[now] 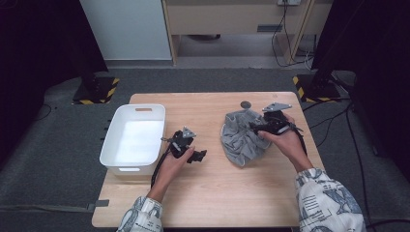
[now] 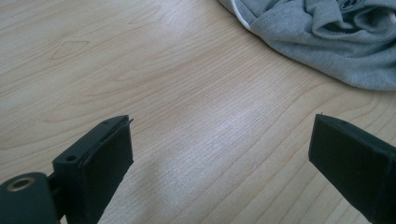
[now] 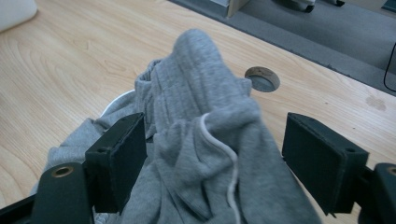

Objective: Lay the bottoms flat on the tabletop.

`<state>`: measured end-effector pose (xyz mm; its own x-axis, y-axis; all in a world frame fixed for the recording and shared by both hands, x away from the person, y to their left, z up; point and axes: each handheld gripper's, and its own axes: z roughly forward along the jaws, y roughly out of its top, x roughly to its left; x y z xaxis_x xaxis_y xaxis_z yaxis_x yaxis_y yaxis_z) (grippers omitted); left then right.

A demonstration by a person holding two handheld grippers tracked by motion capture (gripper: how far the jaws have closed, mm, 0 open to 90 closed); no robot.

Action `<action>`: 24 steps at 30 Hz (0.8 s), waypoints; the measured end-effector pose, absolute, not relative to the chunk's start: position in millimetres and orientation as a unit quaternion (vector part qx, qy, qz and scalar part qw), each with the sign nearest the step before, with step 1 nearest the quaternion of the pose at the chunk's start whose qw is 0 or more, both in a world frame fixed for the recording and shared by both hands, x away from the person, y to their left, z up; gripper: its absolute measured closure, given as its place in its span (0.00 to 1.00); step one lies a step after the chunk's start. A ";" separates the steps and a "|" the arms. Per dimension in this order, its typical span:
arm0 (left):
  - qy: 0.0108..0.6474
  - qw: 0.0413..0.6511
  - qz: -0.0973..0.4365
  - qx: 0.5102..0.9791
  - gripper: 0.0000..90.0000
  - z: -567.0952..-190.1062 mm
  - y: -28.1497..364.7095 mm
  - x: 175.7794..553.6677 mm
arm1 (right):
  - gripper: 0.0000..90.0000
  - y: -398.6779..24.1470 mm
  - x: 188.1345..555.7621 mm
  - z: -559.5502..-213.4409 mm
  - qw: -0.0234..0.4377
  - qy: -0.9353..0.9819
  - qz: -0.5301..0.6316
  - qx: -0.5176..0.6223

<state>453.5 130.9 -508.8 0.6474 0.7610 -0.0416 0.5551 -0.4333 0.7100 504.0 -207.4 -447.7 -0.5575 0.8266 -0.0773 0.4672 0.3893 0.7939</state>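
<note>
A crumpled grey garment (image 1: 241, 137) with a white cord lies on the right half of the wooden table (image 1: 217, 193). My right gripper (image 1: 255, 127) is at its far right edge, held in a hand. In the right gripper view a raised fold of the garment (image 3: 205, 140) stands between the wide-apart jaws of the right gripper (image 3: 217, 137); the right pad is clear of the cloth. My left gripper (image 1: 198, 155) rests low near the table's middle, left of the garment. In its own view the left gripper (image 2: 219, 149) is open over bare wood, with the garment (image 2: 327, 37) ahead.
A white plastic bin (image 1: 135, 108) sits at the table's left edge, beside the left hand. A round cable hole (image 1: 245, 104) lies just beyond the garment, also visible as the hole (image 3: 262, 79) past the fold. Grey carpet surrounds the table.
</note>
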 end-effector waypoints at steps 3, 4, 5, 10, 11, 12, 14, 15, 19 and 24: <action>0.394 0.359 0.144 0.834 0.06 -508.4 130.4 453.3 | 0.32 -204.0 506.2 -450.7 0.242 0.804 0.364 0.404; 0.394 0.358 0.144 0.834 0.06 -508.5 130.3 453.3 | 0.39 -203.9 506.7 -451.5 0.243 0.806 0.358 0.404; 0.394 0.358 0.144 0.834 0.06 -508.7 130.3 453.3 | 0.46 -204.2 506.7 -452.1 0.248 0.808 0.354 0.401; 0.393 0.356 0.143 0.836 0.06 -509.8 129.6 453.5 | 0.74 -211.2 509.6 -455.6 0.244 0.812 0.337 0.409; 0.392 0.357 0.142 0.836 0.06 -509.6 129.3 453.4 | 0.78 -213.1 510.0 -456.8 0.242 0.812 0.339 0.408; 0.391 0.357 0.143 0.836 0.06 -509.3 129.1 453.2 | 0.82 -214.4 510.0 -458.0 0.238 0.812 0.340 0.411; 0.392 0.359 0.143 0.835 0.06 -508.8 129.1 453.1 | 0.88 -217.5 509.5 -460.0 0.238 0.812 0.337 0.413; 0.392 0.359 0.143 0.835 0.06 -508.6 129.2 453.1 | 0.89 -219.3 509.5 -461.2 0.235 0.813 0.334 0.415; 0.392 0.370 0.143 0.830 0.06 -506.6 128.3 453.0 | 0.90 -223.1 509.5 -471.6 0.225 0.821 0.320 0.416; 0.398 0.388 0.150 0.818 0.07 -497.9 125.1 456.5 | 0.91 -216.2 508.9 -487.9 0.210 0.832 0.313 0.407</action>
